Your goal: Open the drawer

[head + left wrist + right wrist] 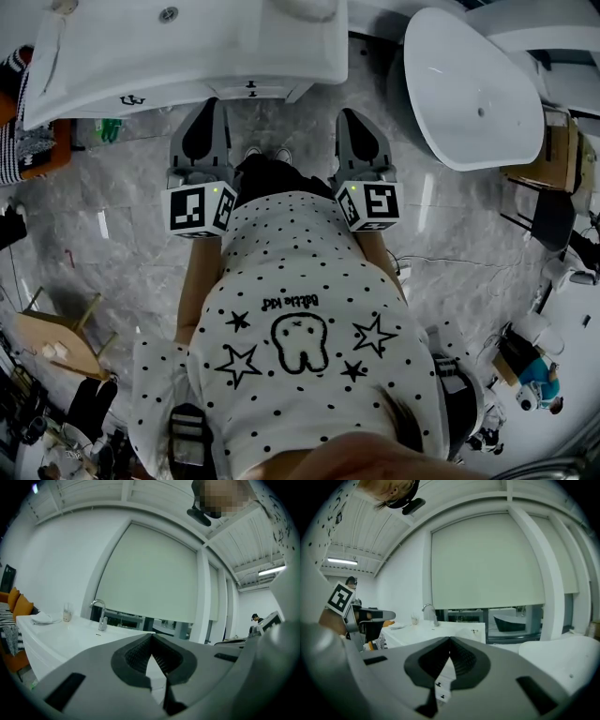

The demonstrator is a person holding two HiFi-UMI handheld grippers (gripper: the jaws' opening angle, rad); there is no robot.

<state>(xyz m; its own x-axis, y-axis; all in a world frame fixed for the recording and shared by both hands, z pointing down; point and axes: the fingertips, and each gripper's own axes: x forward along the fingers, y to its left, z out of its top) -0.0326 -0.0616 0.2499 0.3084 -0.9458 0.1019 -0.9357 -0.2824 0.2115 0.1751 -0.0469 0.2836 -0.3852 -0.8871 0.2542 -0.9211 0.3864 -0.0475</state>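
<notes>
A white vanity cabinet (pixel 187 56) stands just ahead of me, its basin top seen from above. Its drawer front (pixel 251 92) carries a small black handle, and another handle (pixel 132 99) sits further left. My left gripper (pixel 210 105) and right gripper (pixel 348 116) are both held level and point at the cabinet, a little short of it. Both are shut with nothing between the jaws. In the right gripper view, the drawer front with its small black handles (pixel 439 685) shows through the gap below the shut right gripper (pixel 450 640). The left gripper (pixel 151 637) faces the vanity top and faucet (pixel 99 614).
A white freestanding bathtub (pixel 473 84) stands to the right of the cabinet. A wooden stool (pixel 64 337) is at lower left and an orange sofa (pixel 11 108) at far left. A glass (pixel 67 612) and a folded cloth (pixel 44 618) rest on the vanity top. The floor is grey marble.
</notes>
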